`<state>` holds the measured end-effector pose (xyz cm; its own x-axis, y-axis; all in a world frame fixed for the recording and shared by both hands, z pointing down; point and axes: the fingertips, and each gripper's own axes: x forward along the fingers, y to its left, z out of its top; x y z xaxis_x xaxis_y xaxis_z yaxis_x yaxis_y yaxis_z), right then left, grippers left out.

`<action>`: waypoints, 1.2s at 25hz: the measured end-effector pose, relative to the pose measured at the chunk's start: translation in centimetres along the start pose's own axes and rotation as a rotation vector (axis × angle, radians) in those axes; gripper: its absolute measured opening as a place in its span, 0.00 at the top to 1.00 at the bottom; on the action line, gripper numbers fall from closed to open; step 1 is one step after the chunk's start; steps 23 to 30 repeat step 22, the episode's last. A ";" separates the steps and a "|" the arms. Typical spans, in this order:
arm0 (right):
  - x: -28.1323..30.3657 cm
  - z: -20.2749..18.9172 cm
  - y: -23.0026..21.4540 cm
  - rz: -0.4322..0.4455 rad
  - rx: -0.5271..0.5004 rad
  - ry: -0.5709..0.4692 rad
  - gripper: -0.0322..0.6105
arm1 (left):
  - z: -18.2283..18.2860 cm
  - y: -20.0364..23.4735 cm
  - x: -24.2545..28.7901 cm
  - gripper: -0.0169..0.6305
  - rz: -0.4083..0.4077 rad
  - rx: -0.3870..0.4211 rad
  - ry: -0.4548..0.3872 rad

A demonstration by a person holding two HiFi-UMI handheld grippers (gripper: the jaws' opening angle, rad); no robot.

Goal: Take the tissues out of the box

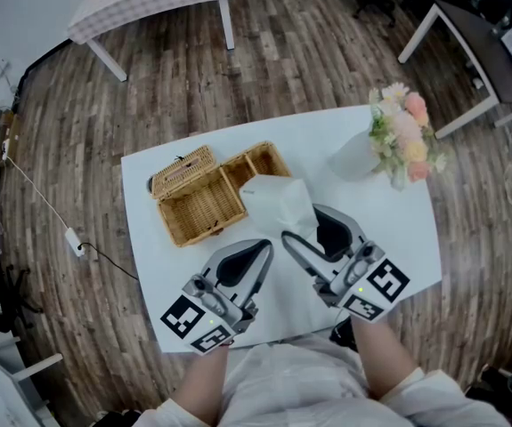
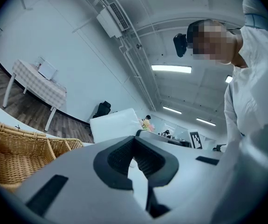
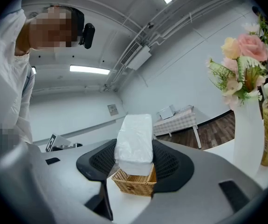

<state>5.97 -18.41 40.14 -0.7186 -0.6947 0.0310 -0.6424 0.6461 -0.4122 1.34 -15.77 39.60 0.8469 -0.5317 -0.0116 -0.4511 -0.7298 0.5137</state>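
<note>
— Where is the tissue pack (image 1: 278,205) seen?
— Directly over the basket (image 1: 198,207) (its lid is raised), clamped in the right gripper (image 1: 302,222). Beside the basket, the left gripper (image 1: 263,245) is closed; nothing is held.

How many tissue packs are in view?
1. The tissue pack sticks up out of the wicker basket, between the right gripper's jaws. Others may lie hidden beneath it in the basket.
</note>
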 end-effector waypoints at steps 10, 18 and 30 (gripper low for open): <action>-0.2 0.0 -0.4 -0.004 0.027 -0.011 0.56 | -0.2 0.0 -0.1 0.97 0.010 -0.003 -0.003; -0.2 -0.2 -0.5 -0.001 0.026 -0.003 0.56 | -0.2 0.2 0.0 0.97 0.011 -0.004 -0.003; -0.2 -0.4 -0.9 -0.004 0.029 -0.003 0.56 | -0.6 0.4 0.2 0.97 0.009 -0.005 -0.001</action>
